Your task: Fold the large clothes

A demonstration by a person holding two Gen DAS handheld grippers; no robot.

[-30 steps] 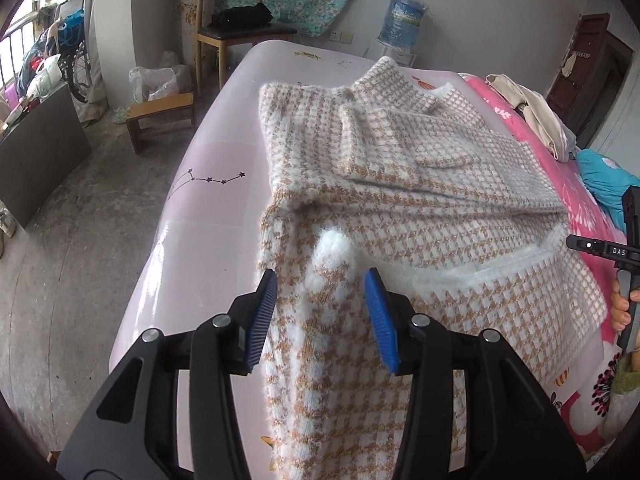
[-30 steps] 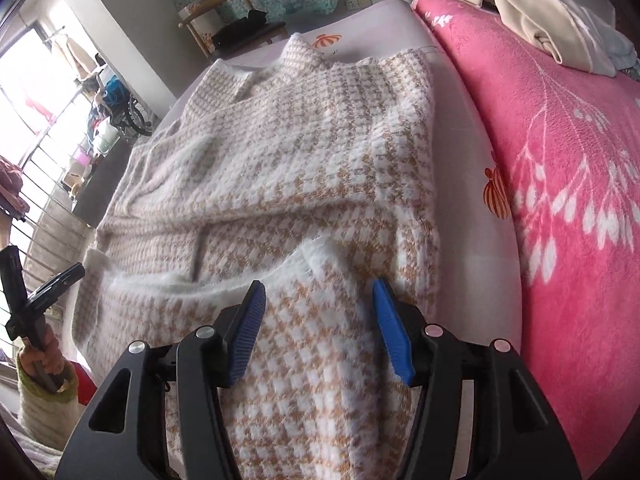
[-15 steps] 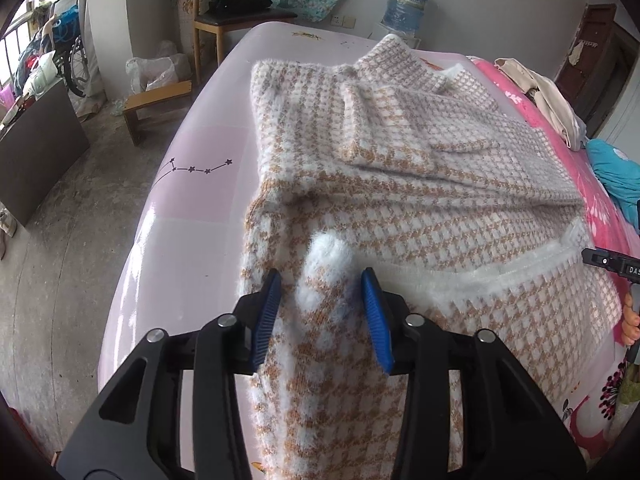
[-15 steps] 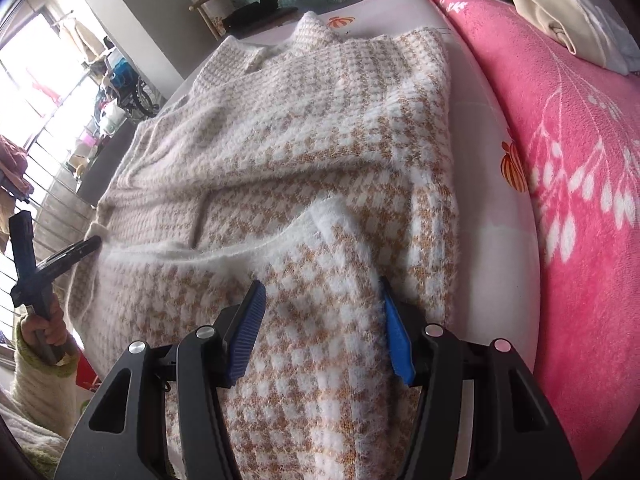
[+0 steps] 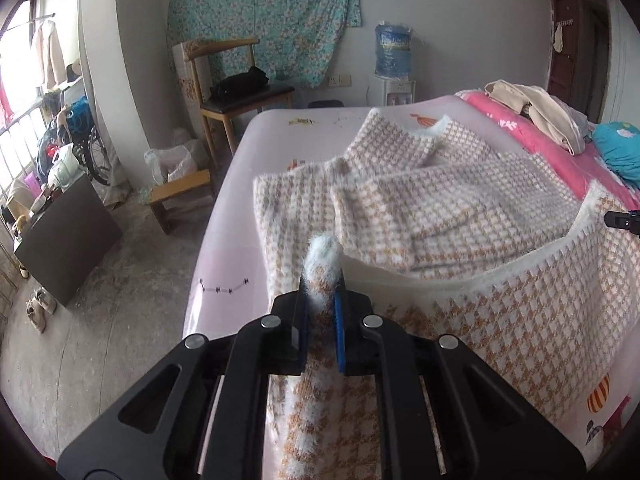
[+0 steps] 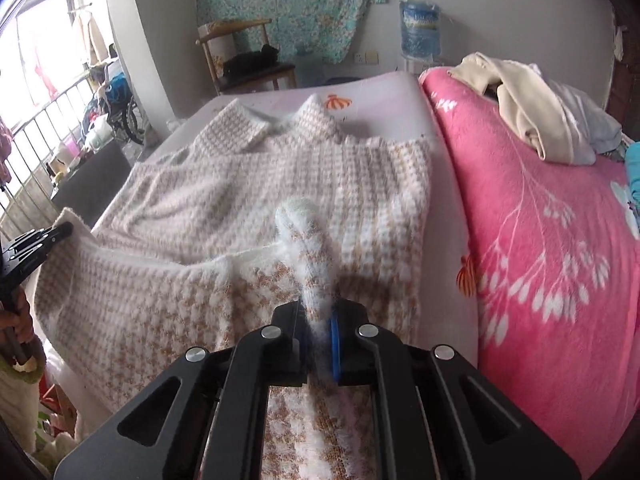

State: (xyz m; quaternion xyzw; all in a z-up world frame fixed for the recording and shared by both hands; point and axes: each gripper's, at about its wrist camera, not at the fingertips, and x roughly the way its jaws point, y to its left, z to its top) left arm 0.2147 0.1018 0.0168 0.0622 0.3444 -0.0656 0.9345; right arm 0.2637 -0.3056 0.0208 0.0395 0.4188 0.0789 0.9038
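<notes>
Sweater (image 5: 460, 216) hem hidden inside both clamps; right gripper (image 5: 624, 220) cut off by edge

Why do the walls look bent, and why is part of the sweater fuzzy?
Left wrist view: the fisheye lens bows the walls, darkens the corners; the sweater looks motion-smeared near the right side; the left gripper is sharp. Right wrist view: same bending; window glare washes out the left; the hem pinched in the right gripper is blurred.

Bare pink sheet (image 5: 240, 216) left of the sweater (image 5: 420, 216), open for passage. Pink blanket (image 6: 540, 240) bordering right, piled clothes (image 6: 532, 120) blocking its far end.
</notes>
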